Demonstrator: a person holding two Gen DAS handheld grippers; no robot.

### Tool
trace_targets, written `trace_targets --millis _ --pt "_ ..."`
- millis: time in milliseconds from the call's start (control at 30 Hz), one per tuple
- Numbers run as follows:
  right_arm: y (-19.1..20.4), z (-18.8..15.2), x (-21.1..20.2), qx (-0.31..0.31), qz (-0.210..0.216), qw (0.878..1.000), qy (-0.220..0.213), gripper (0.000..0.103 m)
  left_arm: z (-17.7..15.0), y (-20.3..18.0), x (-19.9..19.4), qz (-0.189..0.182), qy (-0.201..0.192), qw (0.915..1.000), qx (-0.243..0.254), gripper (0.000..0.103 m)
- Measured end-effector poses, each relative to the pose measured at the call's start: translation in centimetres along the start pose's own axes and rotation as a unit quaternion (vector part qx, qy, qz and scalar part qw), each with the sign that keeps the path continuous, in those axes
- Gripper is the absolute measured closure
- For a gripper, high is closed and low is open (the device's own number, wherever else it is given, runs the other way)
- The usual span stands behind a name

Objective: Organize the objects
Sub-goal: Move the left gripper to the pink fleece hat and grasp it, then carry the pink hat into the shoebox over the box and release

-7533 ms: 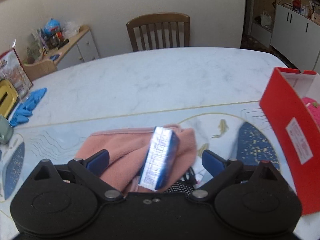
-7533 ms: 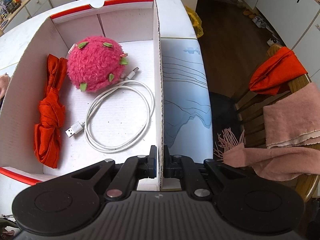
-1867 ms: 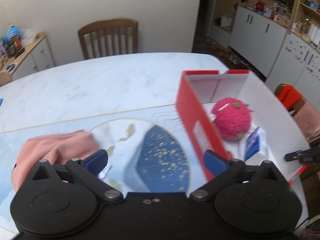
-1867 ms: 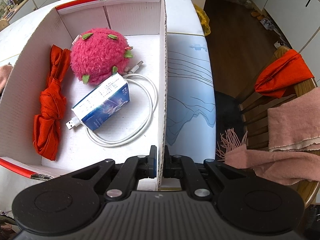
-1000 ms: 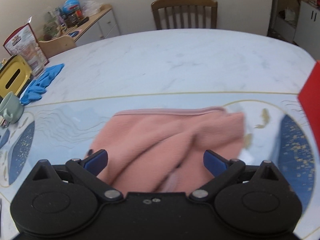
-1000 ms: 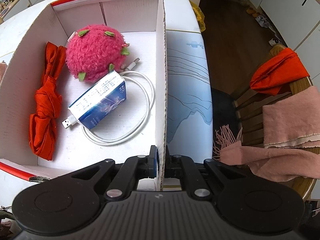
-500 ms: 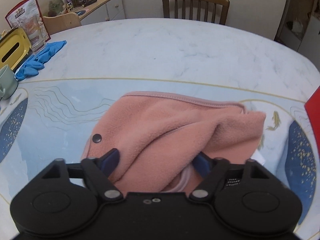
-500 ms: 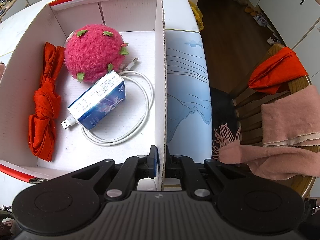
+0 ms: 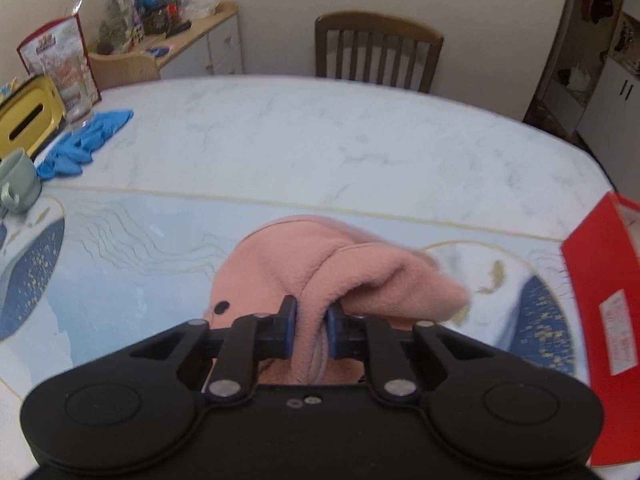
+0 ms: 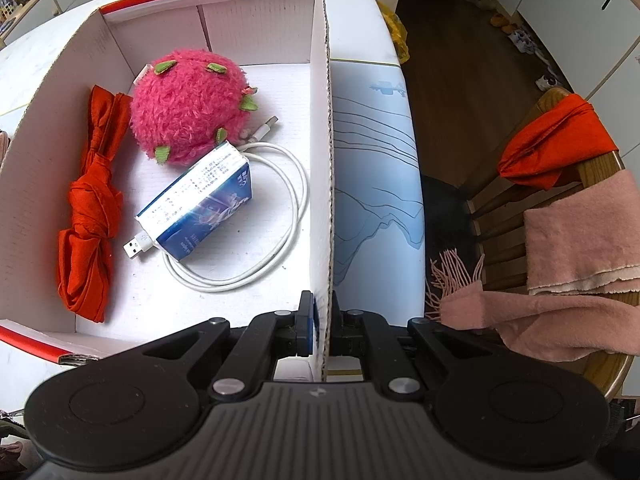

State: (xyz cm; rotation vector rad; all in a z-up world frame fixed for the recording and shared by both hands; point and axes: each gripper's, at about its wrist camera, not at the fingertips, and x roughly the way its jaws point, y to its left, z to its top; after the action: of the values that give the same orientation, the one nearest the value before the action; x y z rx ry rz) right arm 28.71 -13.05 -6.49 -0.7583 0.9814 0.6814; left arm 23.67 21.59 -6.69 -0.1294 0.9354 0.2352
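Green mug point(image 9: 18, 184), blue gloves point(image 9: 82, 146) well left of pink fleece point(image 9: 320, 276).

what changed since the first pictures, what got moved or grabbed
The blue carton went from the pink fleece cloth on the table into the red box. The left gripper, open before, is closing on a fold of that cloth. The right gripper stays clamped on the box wall; plush, cable and red cloth unchanged.

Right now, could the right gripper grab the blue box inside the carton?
Probably not yet. The right gripper is shut on the carton wall. The blue box lies uncovered, so letting go first should free the way.
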Motion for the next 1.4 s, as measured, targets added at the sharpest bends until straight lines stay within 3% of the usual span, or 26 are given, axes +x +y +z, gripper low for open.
trace_targets --millis 300,600,833,1067,1233,1400 --pt "-0.1 -0.1 0.1 0.001 0.008 1.000 -0.005 0.098 1.5 -3.0 -5.7 -0.054 -0.047 0.9970 0.031 0.091" --pt "-0.2 -0.1 0.2 -0.003 0.013 1.000 -0.010 0.098 2.5 -9.6 -9.5 -0.121 -0.078 0.9849 0.095 0.091" --pt "-0.3 -0.1 0.1 -0.005 0.016 1.000 -0.013 0.098 2.3 -15.0 -11.6 -0.184 -0.093 0.9674 0.147 0.091" --pt "-0.5 -0.2 0.2 -0.005 0.021 1.000 -0.015 0.098 1.6 -21.2 -12.3 -0.241 -0.095 0.9440 0.203 0.091" --pt "-0.7 -0.3 0.1 -0.002 0.025 1.000 -0.017 0.098 -0.1 -25.5 -11.7 -0.272 -0.079 0.9262 0.249 0.091" --pt "-0.7 -0.3 0.2 -0.001 0.028 0.999 -0.017 0.098 -1.9 -28.9 -10.5 -0.285 -0.058 0.9157 0.277 0.091"
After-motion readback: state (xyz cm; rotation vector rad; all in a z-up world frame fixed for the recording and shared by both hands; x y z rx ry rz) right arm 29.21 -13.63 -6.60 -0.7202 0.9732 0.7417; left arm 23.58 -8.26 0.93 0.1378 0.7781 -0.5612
